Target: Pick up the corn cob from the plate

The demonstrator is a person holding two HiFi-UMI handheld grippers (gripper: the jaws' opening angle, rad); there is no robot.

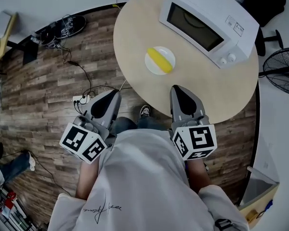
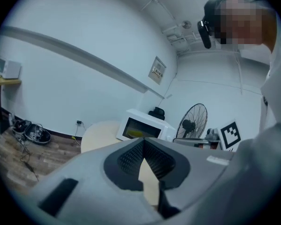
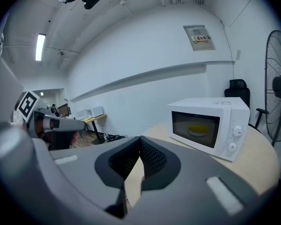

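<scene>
In the head view a yellow corn cob (image 1: pixel 160 60) lies on a small white plate (image 1: pixel 152 64) near the middle of the round beige table (image 1: pixel 135 32). My left gripper (image 1: pixel 116 93) hangs over the floor just off the table's near edge, jaws shut and empty. My right gripper (image 1: pixel 175 88) reaches just over the near edge, short of the plate, also shut with nothing in it. In the left gripper view the jaws of the left gripper (image 2: pixel 143 140) meet at the tip. The right gripper (image 3: pixel 140 138) shows the same in its own view. Both gripper bodies hide the plate in those views.
A white microwave (image 1: pixel 209 20) stands shut at the table's far right, behind the plate; its dark door (image 3: pixel 195 129) shows a yellow reflection. A black fan (image 1: pixel 282 71) stands right of the table. A power strip (image 1: pixel 81 99) and cables lie on the wooden floor at left.
</scene>
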